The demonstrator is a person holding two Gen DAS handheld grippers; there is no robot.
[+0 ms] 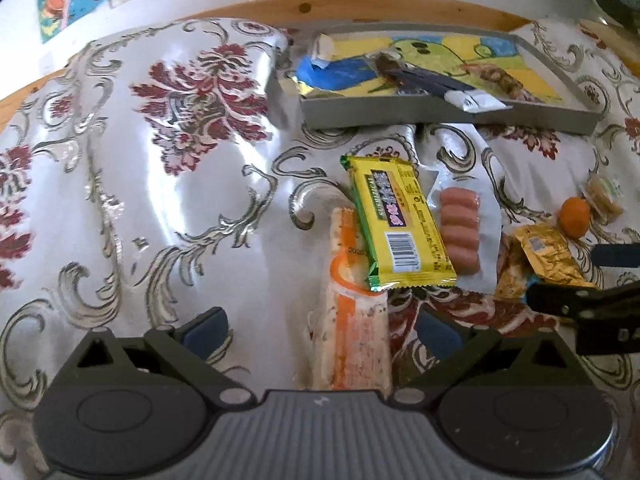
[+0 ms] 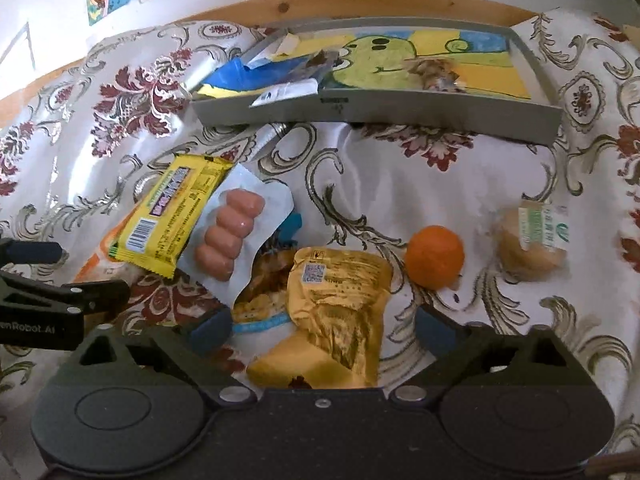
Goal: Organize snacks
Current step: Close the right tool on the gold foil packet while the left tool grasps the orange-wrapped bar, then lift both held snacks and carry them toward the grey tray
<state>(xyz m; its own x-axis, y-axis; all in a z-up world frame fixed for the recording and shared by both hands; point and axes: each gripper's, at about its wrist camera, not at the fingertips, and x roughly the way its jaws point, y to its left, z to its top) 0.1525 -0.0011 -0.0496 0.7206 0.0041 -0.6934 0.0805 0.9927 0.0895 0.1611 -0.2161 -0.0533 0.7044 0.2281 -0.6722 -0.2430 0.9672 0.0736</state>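
My left gripper [image 1: 322,336] is open, low over the flowered cloth, with a long orange-and-white snack pack [image 1: 360,320] lying between its fingers. A yellow snack bar [image 1: 396,220] rests across that pack's far end, and a clear pack of sausages [image 1: 460,232] lies beside it. My right gripper [image 2: 323,331] is open too, its fingers on either side of a gold foil packet [image 2: 340,300]. Past it are the yellow bar [image 2: 176,216], the sausages [image 2: 230,236], an orange [image 2: 435,256] and a wrapped bun [image 2: 532,244]. The grey tray [image 2: 400,108] at the back holds several wrappers.
The tray [image 1: 440,112] has a painted picture on its floor and stands near the table's wooden far edge [image 1: 360,4]. The shiny cloth bulges in a wide bare area [image 1: 160,180] at the left. My left gripper's fingers [image 2: 60,296] reach in beside the right one.
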